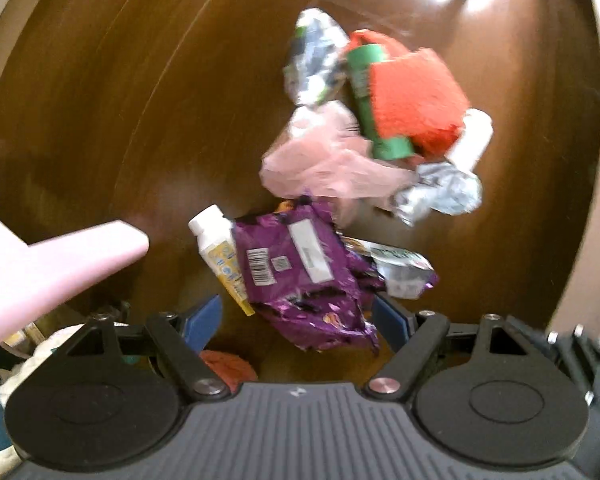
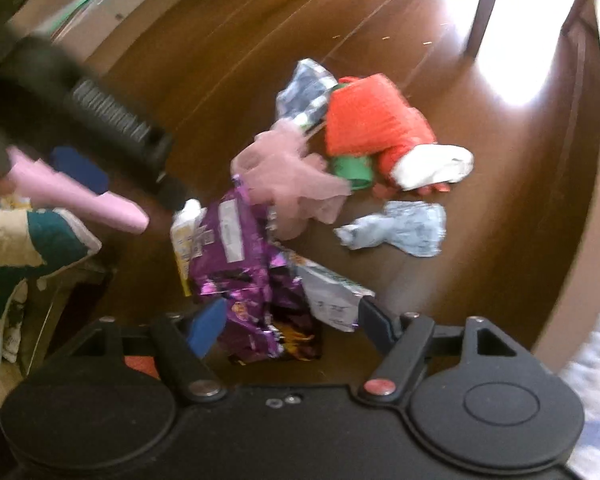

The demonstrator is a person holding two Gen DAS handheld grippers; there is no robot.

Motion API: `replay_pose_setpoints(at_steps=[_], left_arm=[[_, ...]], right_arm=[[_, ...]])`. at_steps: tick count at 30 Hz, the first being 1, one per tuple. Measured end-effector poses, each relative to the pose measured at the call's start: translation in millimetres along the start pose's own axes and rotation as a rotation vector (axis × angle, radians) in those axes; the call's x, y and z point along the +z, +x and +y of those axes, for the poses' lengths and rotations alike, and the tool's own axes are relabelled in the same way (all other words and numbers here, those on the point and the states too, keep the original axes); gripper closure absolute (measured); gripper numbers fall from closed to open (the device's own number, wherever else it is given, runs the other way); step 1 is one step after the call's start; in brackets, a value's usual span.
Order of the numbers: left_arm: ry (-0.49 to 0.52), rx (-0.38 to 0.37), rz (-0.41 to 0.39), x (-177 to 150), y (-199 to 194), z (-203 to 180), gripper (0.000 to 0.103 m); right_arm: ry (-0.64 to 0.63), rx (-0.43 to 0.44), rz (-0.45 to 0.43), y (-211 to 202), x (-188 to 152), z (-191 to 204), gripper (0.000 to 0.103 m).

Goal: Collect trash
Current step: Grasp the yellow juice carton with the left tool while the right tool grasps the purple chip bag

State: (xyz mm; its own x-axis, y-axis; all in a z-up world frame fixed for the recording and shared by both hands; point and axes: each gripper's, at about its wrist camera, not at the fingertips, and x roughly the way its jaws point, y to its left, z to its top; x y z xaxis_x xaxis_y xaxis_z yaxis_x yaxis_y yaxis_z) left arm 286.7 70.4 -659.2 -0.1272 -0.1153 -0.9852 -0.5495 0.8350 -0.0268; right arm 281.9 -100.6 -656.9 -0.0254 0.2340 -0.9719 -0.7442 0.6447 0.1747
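A pile of trash is lying on a brown wooden floor [image 1: 100, 92], seen from above by two hand-held grippers. At far left, a pink handle-like object [image 1: 80, 264] is jutting toward the pile. Next, a small white-capped yellow carton [image 1: 218, 248] is lying against a crumpled purple snack wrapper [image 1: 300, 276]. The left gripper [image 1: 298, 318] is hanging over this wrapper with its blue pads spread wide on either side, not pressing it. The right gripper [image 2: 290, 320] is also hovering over the purple wrapper, its jaws apart and gripping nothing. Further right are lying a pink mesh net [image 1: 320, 160], a green tube [image 1: 374, 100], an orange-red cloth [image 1: 416, 96], crumpled silver foil [image 1: 440, 192] and a white wad [image 2: 436, 168].
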Motion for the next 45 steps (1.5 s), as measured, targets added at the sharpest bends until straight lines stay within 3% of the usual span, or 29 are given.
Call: replay_pose_setpoints(at_steps=[8, 11, 17, 22, 28, 33, 38, 41, 43, 45], left_arm=[[-0.115, 0.046, 0.055, 27.8, 69.8, 27.7, 0.021], [-0.105, 0.091, 0.099, 24.3, 98.7, 28.5, 0.021], [-0.14, 0.11, 0.162, 6.1, 136.1, 44.9, 0.021], [-0.146, 0.105, 0.173, -1.1, 146.0, 57.2, 0.021], [-0.113, 0.105, 0.167, 0.9, 151.6, 62.7, 0.022], [-0.12, 0.098, 0.151, 1.4, 149.5, 65.4, 0.021], [-0.103, 0.125, 0.165, 4.3, 166.5, 58.6, 0.021], [-0.115, 0.121, 0.144, 6.2, 177.3, 55.2, 0.012], [-0.154, 0.099, 0.128, 8.0, 179.7, 55.3, 0.012], [-0.186, 0.133, 0.08, 7.9, 177.1, 55.6, 0.014]], right_arm=[[-0.067, 0.082, 0.03, 68.1, 6.8, 14.3, 0.03], [-0.025, 0.106, 0.06, 92.6, 2.3, 13.1, 0.031], [-0.006, 0.117, 0.075, 126.4, -8.5, 19.8, 0.033], [0.033, 0.121, 0.093, 152.2, -14.3, 17.7, 0.049], [0.112, 0.159, 0.047, 142.1, -14.5, 6.1, 0.067], [0.244, 0.068, -0.017, 111.7, -24.2, -13.2, 0.082], [0.358, -0.011, -0.039, 98.8, -35.3, -32.5, 0.083], [0.35, -0.004, -0.034, 103.6, -41.7, -36.7, 0.083], [0.361, 0.01, -0.036, 104.8, -45.3, -41.8, 0.083], [0.37, 0.025, -0.038, 106.1, -46.3, -44.2, 0.083]])
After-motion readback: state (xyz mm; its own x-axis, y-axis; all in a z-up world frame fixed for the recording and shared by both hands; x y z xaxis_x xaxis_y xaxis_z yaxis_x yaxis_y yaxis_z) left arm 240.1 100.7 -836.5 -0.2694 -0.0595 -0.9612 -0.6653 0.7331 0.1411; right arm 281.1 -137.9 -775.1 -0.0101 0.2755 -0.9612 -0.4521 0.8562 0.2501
